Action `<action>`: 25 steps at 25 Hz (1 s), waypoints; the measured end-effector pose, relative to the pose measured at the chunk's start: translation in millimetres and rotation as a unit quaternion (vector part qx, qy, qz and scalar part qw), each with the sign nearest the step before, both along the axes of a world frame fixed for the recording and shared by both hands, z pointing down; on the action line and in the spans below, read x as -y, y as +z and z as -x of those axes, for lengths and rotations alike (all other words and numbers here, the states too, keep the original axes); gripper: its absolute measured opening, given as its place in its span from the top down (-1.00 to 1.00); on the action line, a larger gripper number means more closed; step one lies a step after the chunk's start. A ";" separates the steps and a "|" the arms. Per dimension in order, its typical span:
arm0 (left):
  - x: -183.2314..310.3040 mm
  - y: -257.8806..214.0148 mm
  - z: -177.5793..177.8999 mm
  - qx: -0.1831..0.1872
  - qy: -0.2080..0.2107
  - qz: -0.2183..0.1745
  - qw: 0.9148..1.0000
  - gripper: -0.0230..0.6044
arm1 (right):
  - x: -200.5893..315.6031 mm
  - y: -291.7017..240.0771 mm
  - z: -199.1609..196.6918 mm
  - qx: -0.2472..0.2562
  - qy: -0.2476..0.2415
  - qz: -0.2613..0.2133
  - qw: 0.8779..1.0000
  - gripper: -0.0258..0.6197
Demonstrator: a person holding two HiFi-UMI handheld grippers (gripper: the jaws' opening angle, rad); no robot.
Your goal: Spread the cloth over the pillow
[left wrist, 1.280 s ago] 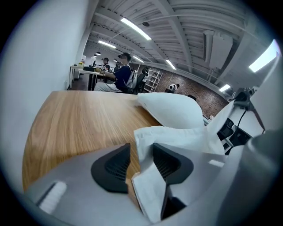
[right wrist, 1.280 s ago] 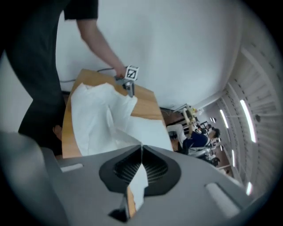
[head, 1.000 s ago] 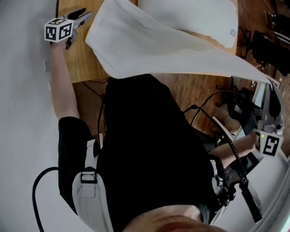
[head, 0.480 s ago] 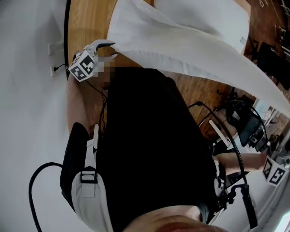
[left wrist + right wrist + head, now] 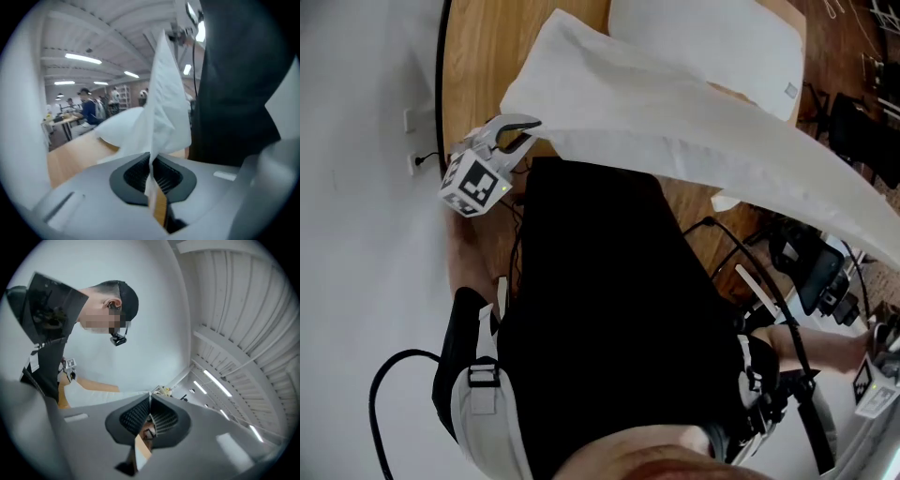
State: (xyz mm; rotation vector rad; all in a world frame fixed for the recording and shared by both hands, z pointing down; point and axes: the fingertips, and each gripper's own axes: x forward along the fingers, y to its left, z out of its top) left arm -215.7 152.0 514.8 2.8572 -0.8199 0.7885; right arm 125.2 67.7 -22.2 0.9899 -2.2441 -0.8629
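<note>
Left gripper (image 5: 151, 161) jaws just clamped shut on one end of the thin white fabric cloth (image 5: 675, 122), right gripper (image 5: 150, 399) jaws pinched shut on the other, so it hangs taut, airborne, near the plump white pillow (image 5: 712, 42), likely for draping.

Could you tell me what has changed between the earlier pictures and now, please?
The left tongs swung from the table's left edge to the cloth's near corner and have just closed on it. The right tongs shifted toward the picture's lower right, shut on the cloth's other end throughout. The pillow stayed on the table.
</note>
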 end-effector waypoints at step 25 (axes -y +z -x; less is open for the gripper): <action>299.4 56.8 164.0 0.025 -0.192 0.044 0.980 -0.15 | 175.6 341.3 -102.3 0.129 0.163 0.314 0.926 0.90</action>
